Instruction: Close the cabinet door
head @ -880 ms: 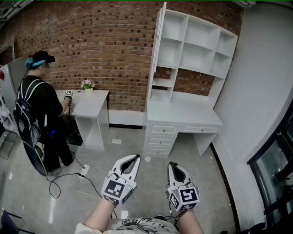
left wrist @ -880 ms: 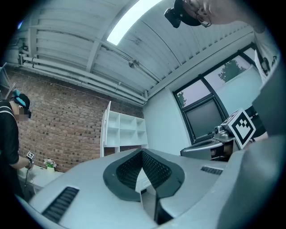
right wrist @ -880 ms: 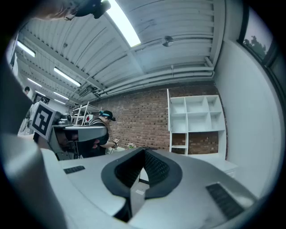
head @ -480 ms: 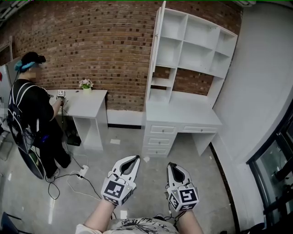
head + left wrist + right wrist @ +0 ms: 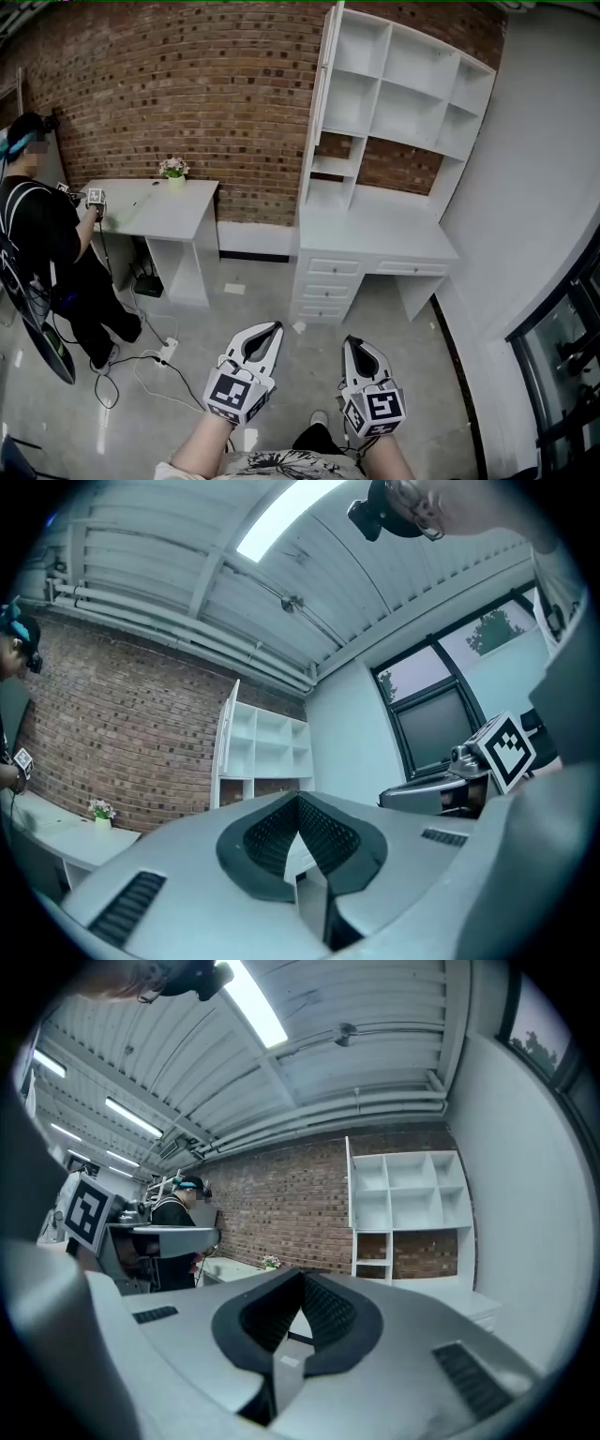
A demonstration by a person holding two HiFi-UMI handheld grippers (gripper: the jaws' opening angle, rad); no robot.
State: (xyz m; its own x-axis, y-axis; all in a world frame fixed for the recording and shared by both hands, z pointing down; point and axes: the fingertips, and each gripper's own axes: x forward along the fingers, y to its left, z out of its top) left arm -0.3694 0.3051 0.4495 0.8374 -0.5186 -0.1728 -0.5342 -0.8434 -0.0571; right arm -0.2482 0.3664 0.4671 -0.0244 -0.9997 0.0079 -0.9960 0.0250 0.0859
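The white shelf cabinet (image 5: 403,94) stands against the brick wall across the room. Its tall narrow door (image 5: 325,75) is swung open at the cabinet's left edge and shows edge-on. The same door appears far off in the left gripper view (image 5: 228,738) and in the right gripper view (image 5: 349,1206). My left gripper (image 5: 276,327) and right gripper (image 5: 350,340) are held side by side low over the floor, well short of the cabinet, pointing toward it. Both are shut with nothing between the jaws (image 5: 298,800) (image 5: 302,1275).
A white desk with drawers (image 5: 330,277) sits under the shelves. A white side table (image 5: 159,211) with a small flower pot (image 5: 173,170) stands at left, and a person (image 5: 42,244) works beside it. Cables and a power strip (image 5: 165,352) lie on the grey floor. A white wall (image 5: 534,187) closes the right side.
The person at the side table has shifted to the left. My two grippers have stayed in nearly the same place, both still shut.
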